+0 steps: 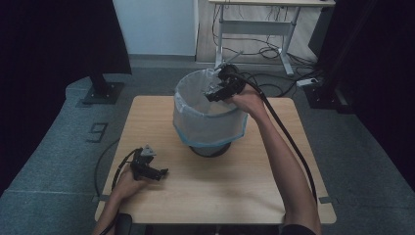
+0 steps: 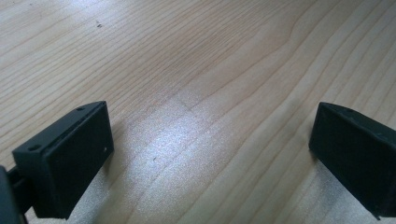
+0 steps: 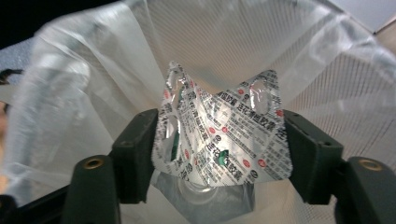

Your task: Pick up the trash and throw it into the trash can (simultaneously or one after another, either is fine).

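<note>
1. High view: a wooden counter [image 1: 215, 186] stands in a dim room and carries a lined waste bin [image 1: 209, 120]. The right tool [image 1: 214, 94] sits over the bin's mouth; the left tool [image 1: 157, 172] rests near the counter's near-left corner.
2. Left gripper view: jaws wide apart, nothing between them.
3. Right gripper view: a crumpled foil blister pack [image 3: 224, 135] sits between the jaws above the liner [image 3: 84, 93]; whether the pads still press it cannot be told. Delivery appears done and release remains; the bin's bottom is hidden.

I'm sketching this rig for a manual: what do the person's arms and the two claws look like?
Both forearms are bare, no sleeves in sight. The left claw and right claw are black, each trailing a thick black cable. The left one carries a grey three-cornered plate on top. Their jaws are flat black blocks; brass-coloured screw holes sit behind the right claw's.
</note>
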Demonstrator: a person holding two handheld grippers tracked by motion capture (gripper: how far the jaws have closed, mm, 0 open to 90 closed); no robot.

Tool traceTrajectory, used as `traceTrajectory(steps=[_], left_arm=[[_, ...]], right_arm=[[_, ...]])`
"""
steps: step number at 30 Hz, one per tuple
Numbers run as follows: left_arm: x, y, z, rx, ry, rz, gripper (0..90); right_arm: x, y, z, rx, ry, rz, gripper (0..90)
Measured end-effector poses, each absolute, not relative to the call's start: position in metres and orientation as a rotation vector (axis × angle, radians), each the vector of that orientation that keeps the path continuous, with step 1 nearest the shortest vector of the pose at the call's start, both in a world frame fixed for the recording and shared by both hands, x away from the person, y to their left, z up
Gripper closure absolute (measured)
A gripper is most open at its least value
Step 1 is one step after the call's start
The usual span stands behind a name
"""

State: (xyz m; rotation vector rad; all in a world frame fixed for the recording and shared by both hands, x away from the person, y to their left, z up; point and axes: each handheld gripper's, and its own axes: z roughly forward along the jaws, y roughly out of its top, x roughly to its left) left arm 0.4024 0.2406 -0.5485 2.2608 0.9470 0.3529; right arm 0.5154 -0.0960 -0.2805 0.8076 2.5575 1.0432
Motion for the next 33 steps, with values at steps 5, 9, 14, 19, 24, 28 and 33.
traceTrajectory(steps=[5,9,14,19,24,28,33], left_arm=[[0.402,0.241,-0.549,2.261,0.947,0.353,0.0],[0.402,0.241,-0.549,2.26,0.947,0.353,0.0],[0.402,0.241,-0.549,2.26,0.947,0.354,0.0],[0.402,0.241,-0.549,2.26,0.947,0.353,0.0],[0.402,0.241,-0.549,2.261,0.947,0.354,0.0],[0.402,0.241,-0.549,2.261,0.947,0.354,0.0],[0.402,0.24,-0.549,2.26,0.947,0.354,0.0]], right_arm=[[0.518,-0.094,-0.29,0.853,2.591,0.99,10.1],[0.517,-0.096,-0.289,0.869,2.563,0.992,0.8],[0.512,-0.1,-0.284,0.853,2.54,1.02,0.0],[0.505,-0.104,-0.278,0.842,2.514,1.045,0.0],[0.497,-0.107,-0.277,0.817,2.514,1.053,0.0],[0.494,-0.112,-0.277,0.818,2.508,1.071,0.0],[0.489,-0.121,-0.278,0.819,2.506,1.047,0.0]])
